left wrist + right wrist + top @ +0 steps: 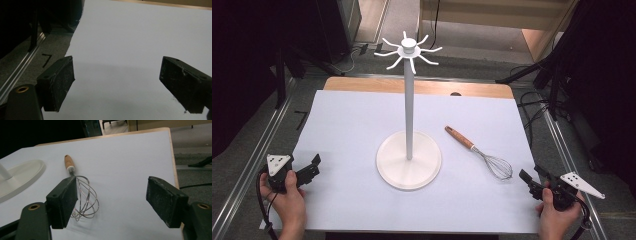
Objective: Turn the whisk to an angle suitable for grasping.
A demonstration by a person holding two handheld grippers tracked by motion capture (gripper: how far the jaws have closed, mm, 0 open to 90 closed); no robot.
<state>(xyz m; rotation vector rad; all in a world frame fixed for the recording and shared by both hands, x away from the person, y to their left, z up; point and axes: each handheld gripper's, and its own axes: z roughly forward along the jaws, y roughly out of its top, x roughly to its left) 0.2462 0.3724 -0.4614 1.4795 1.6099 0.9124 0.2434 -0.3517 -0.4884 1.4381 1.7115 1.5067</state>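
High view: white sheet [347,130] covers the wooden table [362,85]. White stand [409,159] w/ round base sits mid-sheet, upright pole, ring of hooks [408,51] at top. Whisk [477,151] lies flat on the sheet, right of the base & apart from it, wooden handle pointing away from the person, wire end nearer the right gripper. Left gripper [313,166] at near-left edge of sheet, held in left hand [287,197], jaws apart, nothing in them. Right gripper [532,178] at near-right edge, in right hand [554,212], jaws apart, empty, near whisk's wire end but not touching.

Left gripper view: left gripper [117,83] wide open, only bare sheet [130,37] btwn the jaws. Grey floor & metal rail [22,67] off to the left.

Right gripper view: right gripper [111,202] wide open, holds nothing. Whisk [81,192] lies just beyond the left-hand jaw, wires partly hidden behind it, handle pointing away. Stand base [22,176] at left edge. Sheet [125,157] btwn the jaws is bare.
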